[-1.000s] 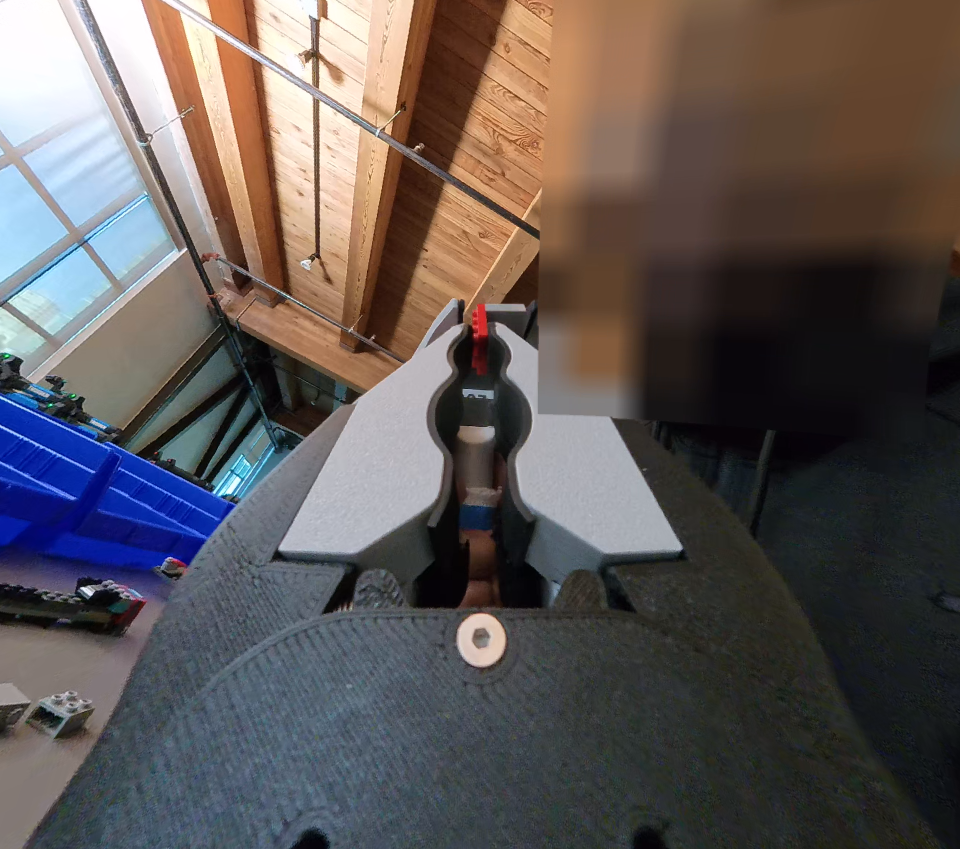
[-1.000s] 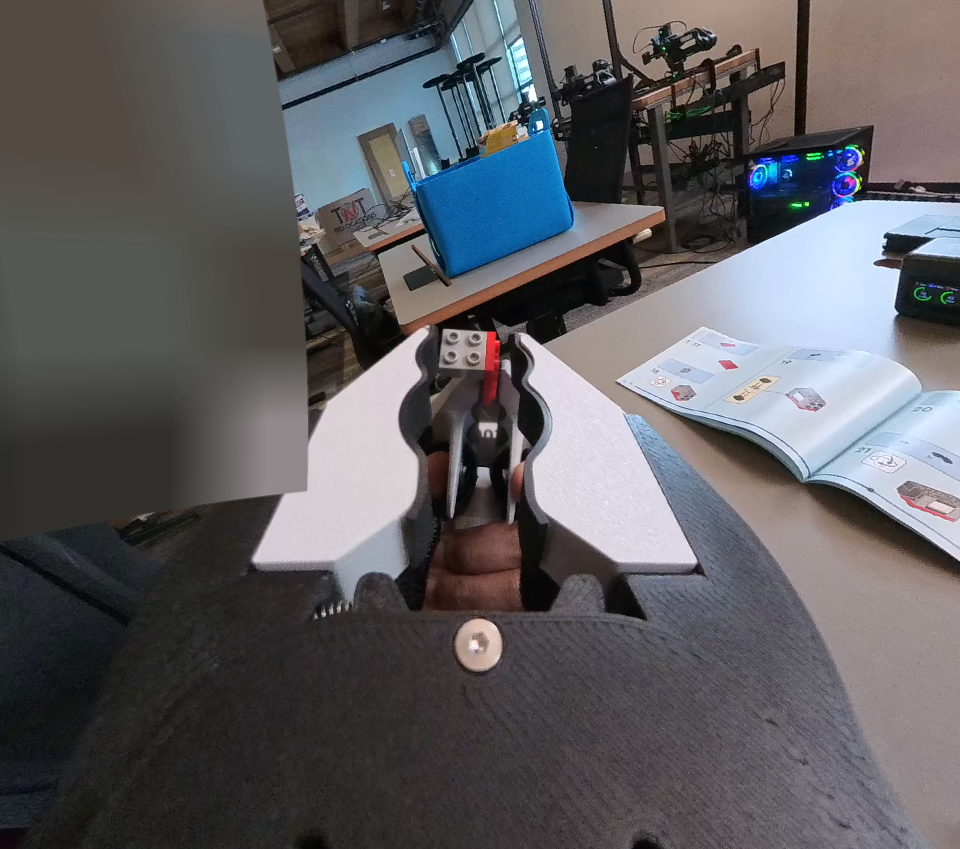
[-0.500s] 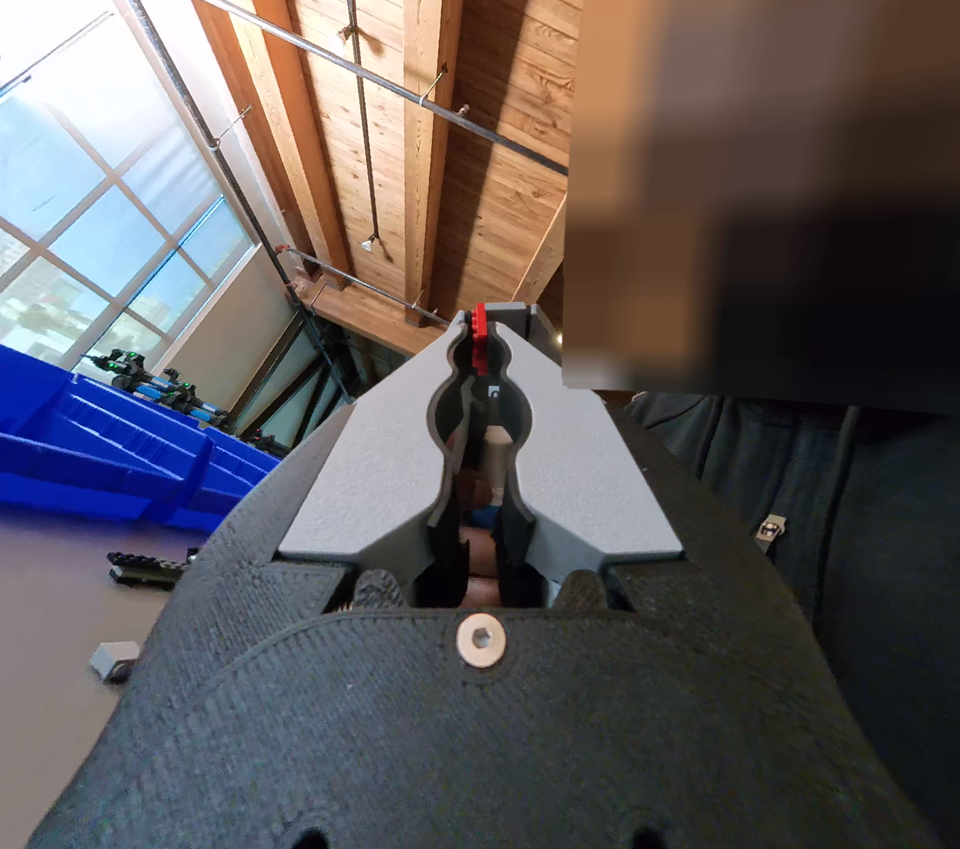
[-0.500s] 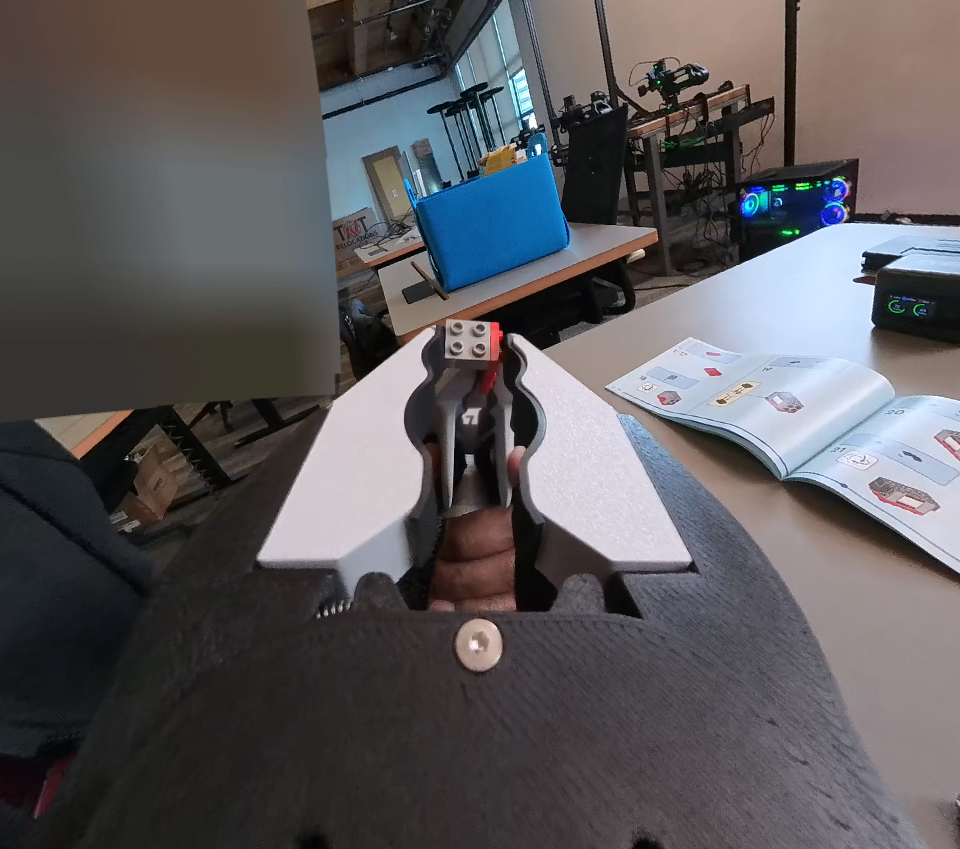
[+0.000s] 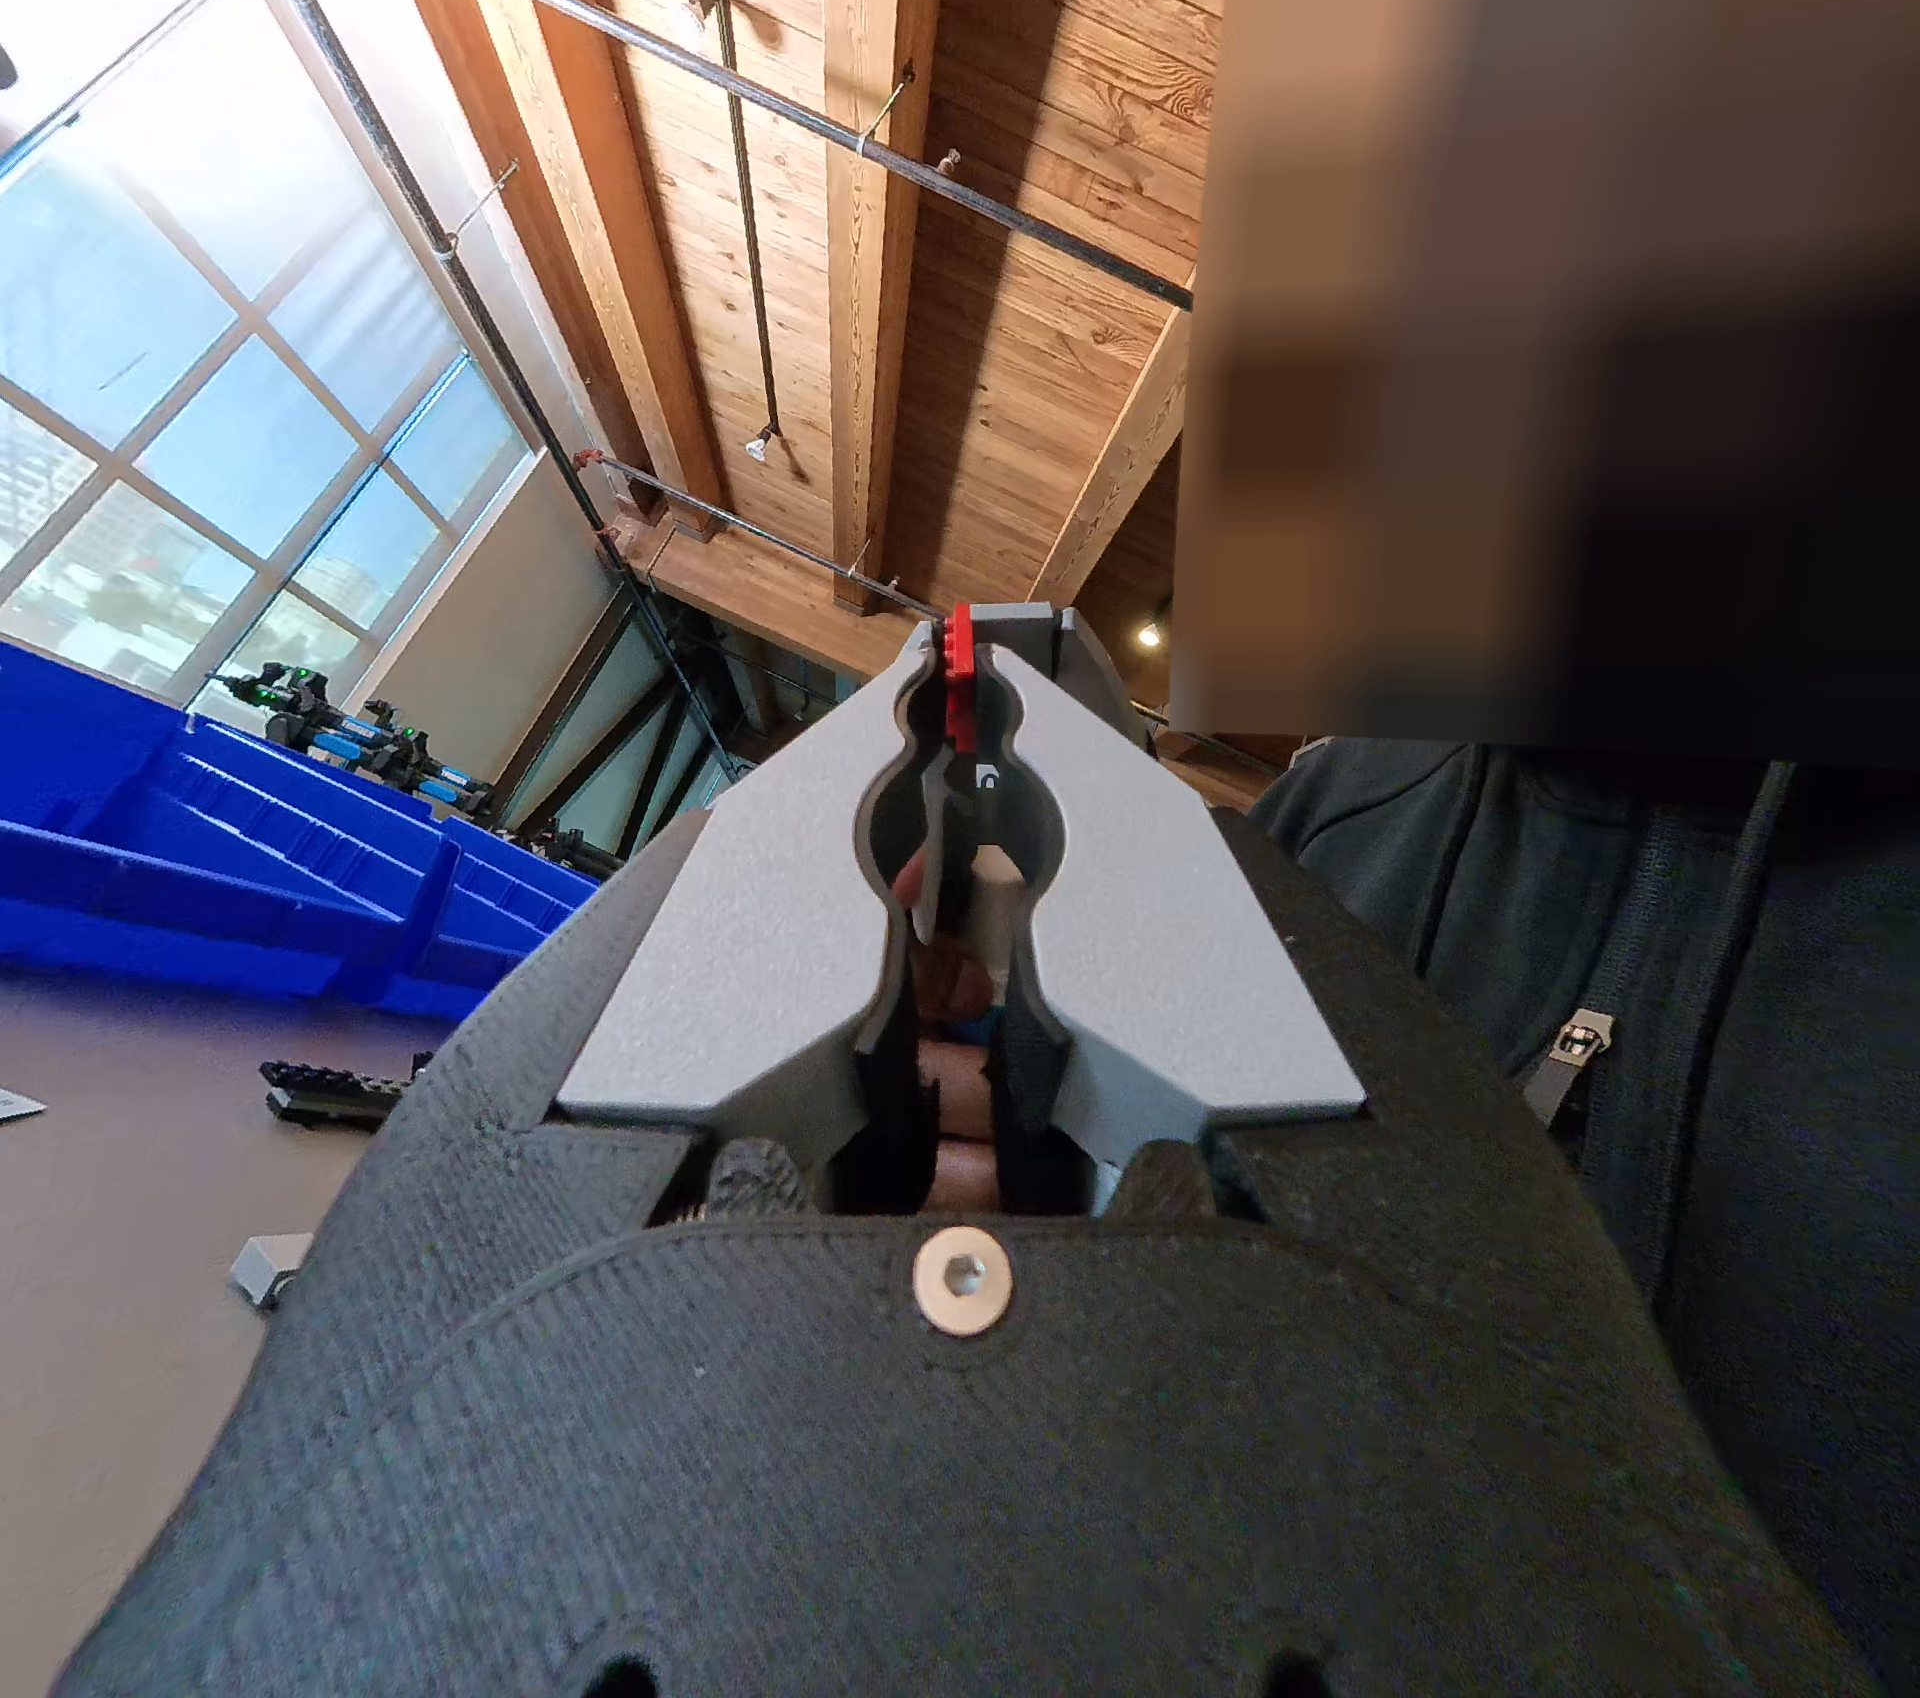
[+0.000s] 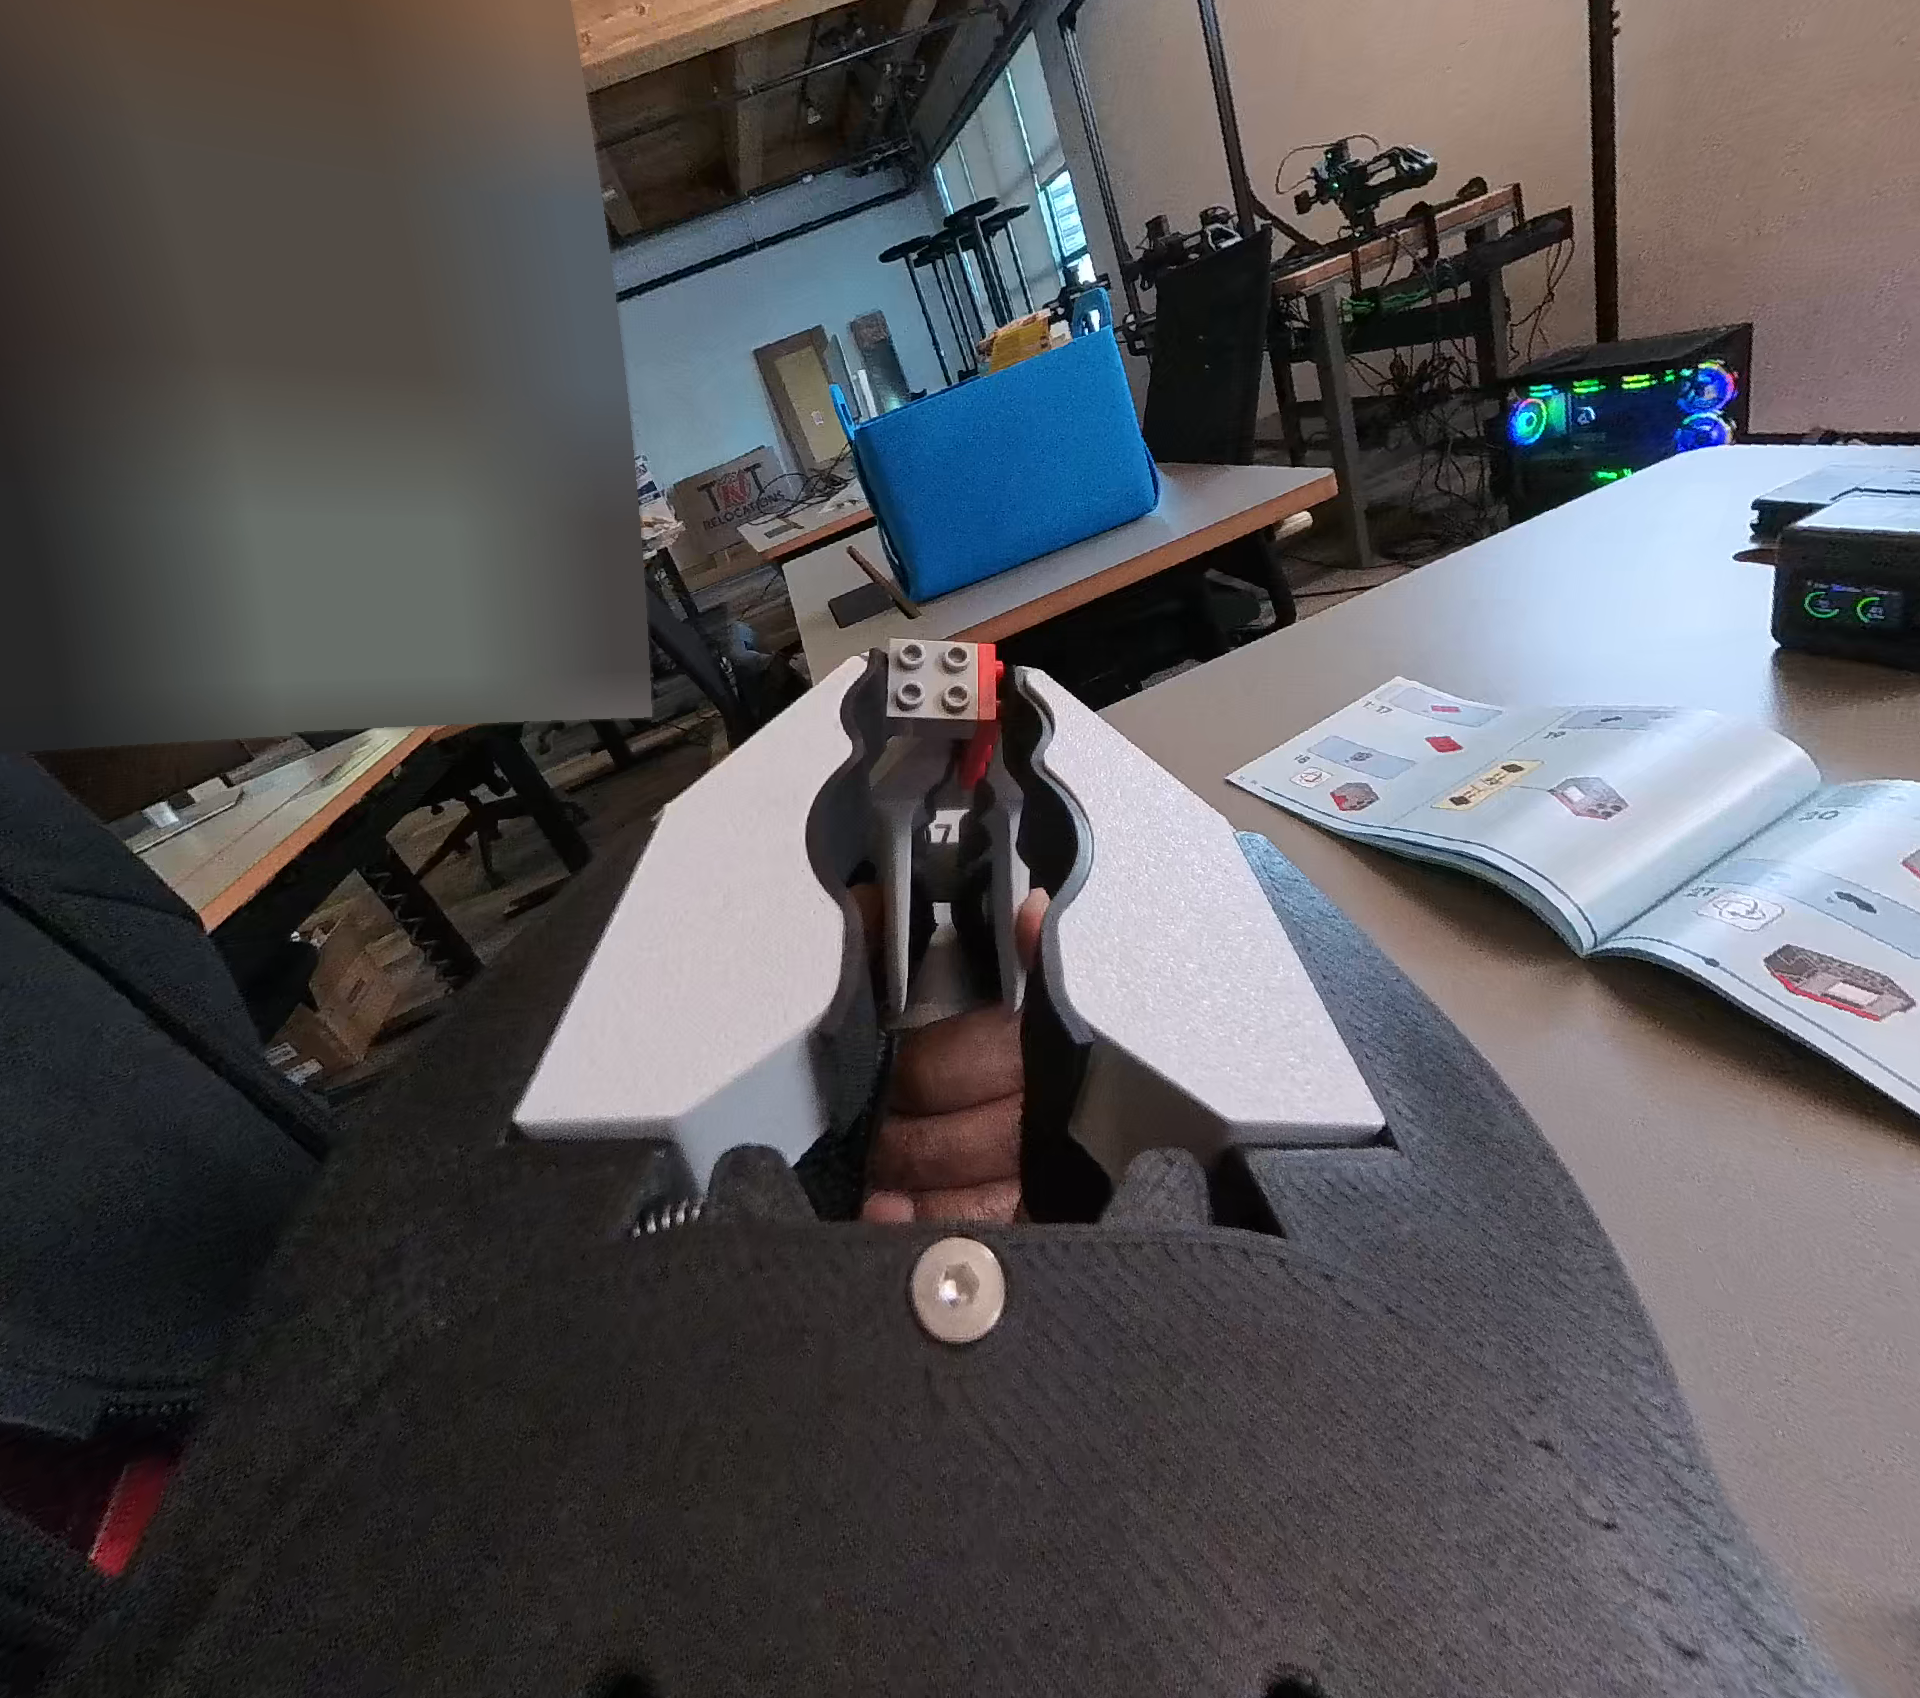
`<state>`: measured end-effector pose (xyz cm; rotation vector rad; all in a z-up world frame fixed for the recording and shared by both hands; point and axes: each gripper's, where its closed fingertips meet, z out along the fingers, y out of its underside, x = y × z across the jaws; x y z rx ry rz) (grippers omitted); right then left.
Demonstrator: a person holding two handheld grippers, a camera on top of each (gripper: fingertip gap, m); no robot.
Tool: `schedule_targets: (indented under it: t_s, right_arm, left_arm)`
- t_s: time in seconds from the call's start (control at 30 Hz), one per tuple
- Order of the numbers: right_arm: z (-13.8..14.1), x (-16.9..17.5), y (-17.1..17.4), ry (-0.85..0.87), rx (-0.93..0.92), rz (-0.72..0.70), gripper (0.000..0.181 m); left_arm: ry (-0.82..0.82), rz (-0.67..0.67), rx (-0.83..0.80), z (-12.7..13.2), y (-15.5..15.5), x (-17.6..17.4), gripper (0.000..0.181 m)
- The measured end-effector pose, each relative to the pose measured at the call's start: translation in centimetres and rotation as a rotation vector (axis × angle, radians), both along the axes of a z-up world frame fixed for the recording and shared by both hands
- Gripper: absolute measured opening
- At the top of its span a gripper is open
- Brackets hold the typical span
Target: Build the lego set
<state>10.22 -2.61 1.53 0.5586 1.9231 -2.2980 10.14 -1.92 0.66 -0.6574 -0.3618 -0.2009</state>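
Both grippers are raised above the table, tip to tip. My left gripper (image 5: 961, 661) is shut on a thin red plate (image 5: 961, 682), held edge-on. The top of a grey brick (image 5: 1023, 611) shows just behind the plate. My right gripper (image 6: 943, 677) is shut on that grey two-by-two brick (image 6: 933, 680), studs toward the camera. The red plate (image 6: 982, 729) lies flat against the brick's right side. Through the gap I see the left gripper's fingers (image 6: 902, 869) and the hand holding it.
An open instruction booklet (image 6: 1558, 817) lies on the brown table (image 6: 1507, 609), with a black device (image 6: 1844, 599) behind it. In the left wrist view, blue bins (image 5: 208, 869), a dark lego assembly (image 5: 332, 1098) and a loose grey piece (image 5: 265, 1264) sit on the table. The person's dark jacket (image 5: 1610, 973) is close on the right. Left and right tips are no more than a few centimetres apart. The loose grey piece (image 5: 265, 1264) is about equally far from each gripper, around 25 cm.
Both grippers have turned and shifted slightly while still pressed together. The left view has swung toward the person's jacket. The red plate and grey brick stay held against each other.
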Motion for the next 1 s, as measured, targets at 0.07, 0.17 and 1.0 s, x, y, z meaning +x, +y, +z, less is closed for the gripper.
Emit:
schedule_targets:
  t_s: [0.07,0.17,1.0]
  right_arm:
    - [0.0,-0.1,0.0,-0.010,-0.007,0.004,0.021]
    - [-0.4,-0.5,0.1,-0.038,-0.012,-0.011,0.021]
    - [-5.3,-3.2,4.4,0.298,0.283,0.025,0.039]
  left_arm:
    - [-0.003,0.002,-0.003,0.0,0.0,-0.1,0.005]
    - [-0.029,0.010,-0.016,-0.3,0.1,-0.5,0.005]
    - [-0.388,-0.050,-0.264,-5.5,1.0,-3.9,0.005]
